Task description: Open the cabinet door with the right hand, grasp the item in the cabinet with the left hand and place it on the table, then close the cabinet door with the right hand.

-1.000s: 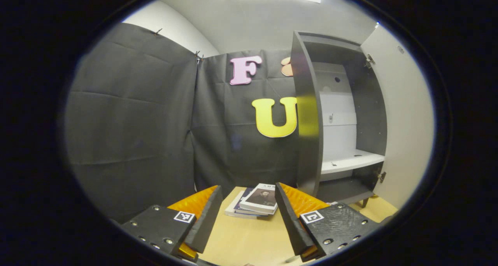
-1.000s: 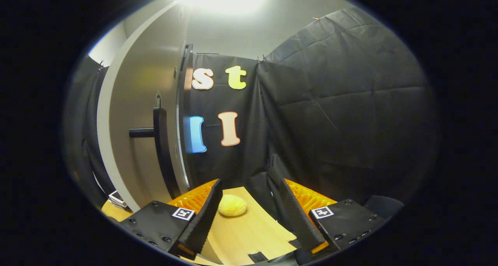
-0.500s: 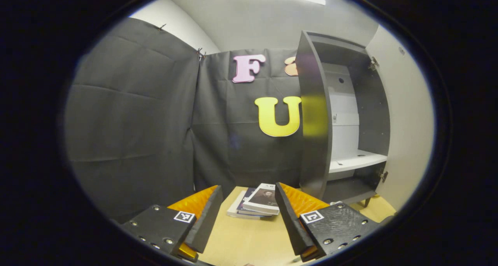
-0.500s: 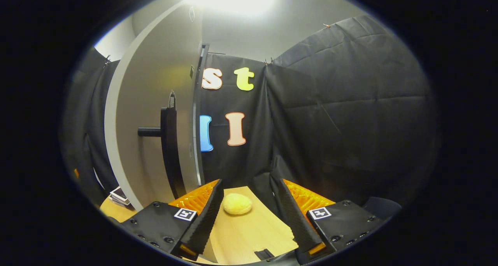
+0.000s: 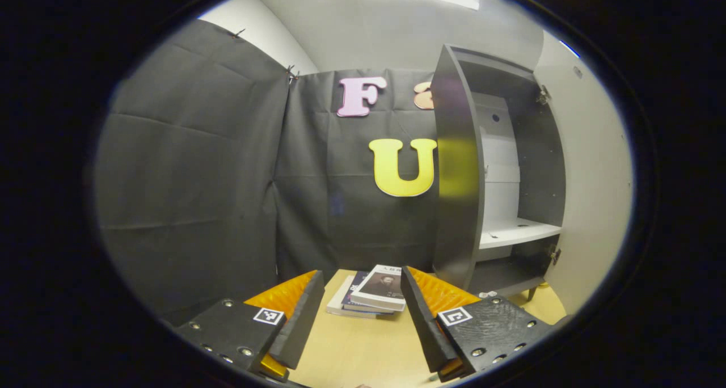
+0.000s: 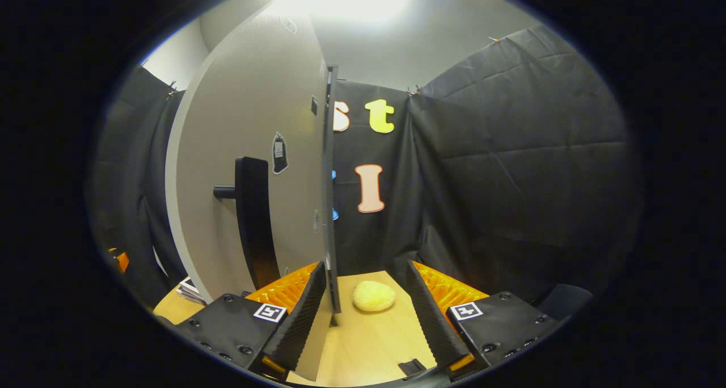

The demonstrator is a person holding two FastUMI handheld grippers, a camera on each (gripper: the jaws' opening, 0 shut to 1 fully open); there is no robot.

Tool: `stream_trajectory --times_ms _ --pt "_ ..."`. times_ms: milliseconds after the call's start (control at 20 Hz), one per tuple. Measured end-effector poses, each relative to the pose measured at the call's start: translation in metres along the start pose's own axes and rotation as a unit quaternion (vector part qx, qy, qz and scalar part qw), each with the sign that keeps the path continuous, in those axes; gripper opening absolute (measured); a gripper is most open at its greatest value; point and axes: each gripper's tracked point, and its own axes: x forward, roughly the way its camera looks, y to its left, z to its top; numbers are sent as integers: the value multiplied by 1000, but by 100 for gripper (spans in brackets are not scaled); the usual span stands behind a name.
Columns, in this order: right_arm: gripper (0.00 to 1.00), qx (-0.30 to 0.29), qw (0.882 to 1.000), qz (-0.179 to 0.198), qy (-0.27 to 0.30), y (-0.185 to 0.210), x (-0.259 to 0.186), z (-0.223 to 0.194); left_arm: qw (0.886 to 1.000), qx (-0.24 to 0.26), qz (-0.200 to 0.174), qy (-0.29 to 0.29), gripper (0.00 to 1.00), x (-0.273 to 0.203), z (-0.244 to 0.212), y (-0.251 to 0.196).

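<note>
The tall dark grey cabinet with a white back panel (image 5: 513, 167) stands ahead of the left gripper (image 5: 358, 314) and to its right. Inside, a white shelf (image 5: 519, 233) is seen, with nothing visible on it. Its large pale grey flat door (image 6: 255, 167) is swung open; in the right gripper view the door rises just ahead of the right gripper (image 6: 367, 314) and to its left, and the free edge of the door comes down close beside the left finger. I cannot tell if they touch. On the face of the door, a black vertical bar handle (image 6: 254, 220) stands out from it, left of this gripper.

The light wooden table (image 5: 363, 348) lies under both grippers. In the left gripper view, a small stack of books with a portrait on the top cover (image 5: 371, 291) lies on the table just ahead, between the two fingers of the left gripper and nearer to the right one.

The pale yellow rounded soft item (image 6: 373, 295) rests on the table ahead of the right gripper, between its fingers.

Both grippers are released: the fingers of each stand wide apart and hold nothing.
</note>
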Motion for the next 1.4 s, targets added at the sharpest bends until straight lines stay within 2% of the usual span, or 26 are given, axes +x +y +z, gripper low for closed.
stream_trajectory --times_ms 50,250,450,500,1050,1300,1400 --pt "83 0 1000 11 0 10 2 0 1000 2 0 -2 81 0 1 1" --pt "83 1 999 49 0 47 7 0 1000 8 6 -5 83 -2 2 10" --pt "83 13 997 80 2 77 17 -2 1000 12 25 -4 81 -6 1 25" --pt "89 15 996 89 3 86 19 -2 999 13 30 -4 81 -7 0 29" --pt "89 13 983 180 21 171 55 -17 998 16 64 -2 81 -17 -1 50" --pt "91 13 978 204 35 197 82 -28 997 24 78 -1 81 -21 1 56" --pt "87 11 977 207 40 207 89 -29 996 28 84 0 83 -24 3 60"
